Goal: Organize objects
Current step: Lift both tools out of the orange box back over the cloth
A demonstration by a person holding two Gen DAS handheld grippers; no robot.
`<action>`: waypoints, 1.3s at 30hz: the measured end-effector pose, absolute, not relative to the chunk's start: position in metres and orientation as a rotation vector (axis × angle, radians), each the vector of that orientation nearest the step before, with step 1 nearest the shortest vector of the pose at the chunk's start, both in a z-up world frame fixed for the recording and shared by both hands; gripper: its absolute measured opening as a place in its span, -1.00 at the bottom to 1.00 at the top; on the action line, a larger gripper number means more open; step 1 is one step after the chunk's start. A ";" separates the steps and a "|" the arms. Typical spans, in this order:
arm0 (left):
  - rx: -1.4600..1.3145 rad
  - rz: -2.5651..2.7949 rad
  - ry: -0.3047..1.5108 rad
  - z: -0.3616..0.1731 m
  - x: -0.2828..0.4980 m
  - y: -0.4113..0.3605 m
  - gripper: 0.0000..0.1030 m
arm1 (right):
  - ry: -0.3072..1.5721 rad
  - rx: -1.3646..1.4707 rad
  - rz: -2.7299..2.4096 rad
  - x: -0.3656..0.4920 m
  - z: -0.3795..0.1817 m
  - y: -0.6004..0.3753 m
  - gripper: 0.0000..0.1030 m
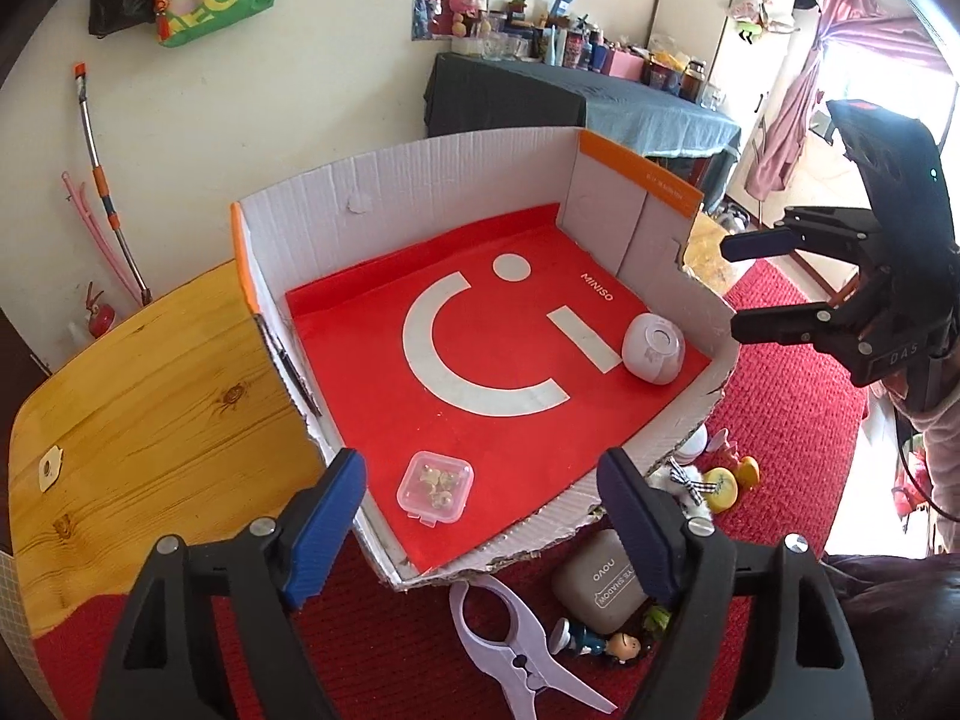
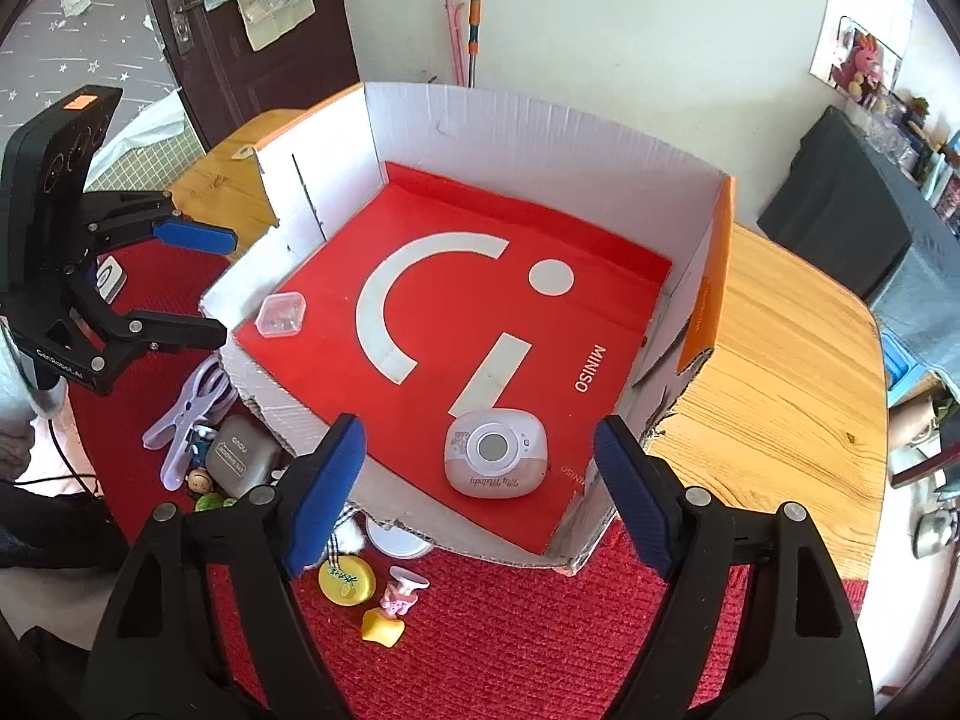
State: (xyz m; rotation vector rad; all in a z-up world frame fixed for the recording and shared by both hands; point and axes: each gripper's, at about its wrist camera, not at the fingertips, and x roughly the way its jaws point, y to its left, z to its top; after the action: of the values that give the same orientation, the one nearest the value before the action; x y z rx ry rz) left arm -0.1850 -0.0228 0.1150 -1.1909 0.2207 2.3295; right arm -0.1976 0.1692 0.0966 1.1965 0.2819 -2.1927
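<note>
A white cardboard box (image 1: pixel 456 180) (image 2: pixel 540 138) lined with a red bag stands on the table. Inside it lie a small clear plastic case (image 1: pixel 435 486) (image 2: pixel 281 315) and a rounded pink-and-white device (image 1: pixel 653 348) (image 2: pixel 495 453). My left gripper (image 1: pixel 483 480) (image 2: pixel 225 287) hovers above the box's near edge over the clear case, jaws open and empty. My right gripper (image 2: pixel 480 438) (image 1: pixel 735 287) hangs over the opposite side above the pink device, also open with nothing between its fingers.
Outside the box, on a red mat (image 2: pixel 510 630), lie a white clip (image 1: pixel 516 642) (image 2: pixel 192 414), a grey earbud case (image 1: pixel 600 579) (image 2: pixel 243 459), a small figurine (image 1: pixel 600 645), a yellow disc (image 2: pixel 348 582) and a pink toy (image 2: pixel 402 591). Wooden tabletop (image 1: pixel 150 390) (image 2: pixel 780 390) flanks the box.
</note>
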 end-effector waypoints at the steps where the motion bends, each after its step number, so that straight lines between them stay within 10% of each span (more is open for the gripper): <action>1: -1.177 2.350 0.212 0.117 -0.181 -0.024 0.59 | 0.267 1.178 -2.210 -0.193 0.100 0.172 0.53; 39: -0.996 2.916 -0.095 0.061 -0.045 -0.039 1.00 | -0.021 0.796 -2.741 -0.057 0.057 0.203 0.94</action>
State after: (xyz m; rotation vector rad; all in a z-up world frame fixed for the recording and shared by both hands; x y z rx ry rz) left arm -0.0448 -0.0389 0.0609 -0.9963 -0.0952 2.9159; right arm -0.0572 0.2027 0.0571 0.7963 -0.0213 -2.7412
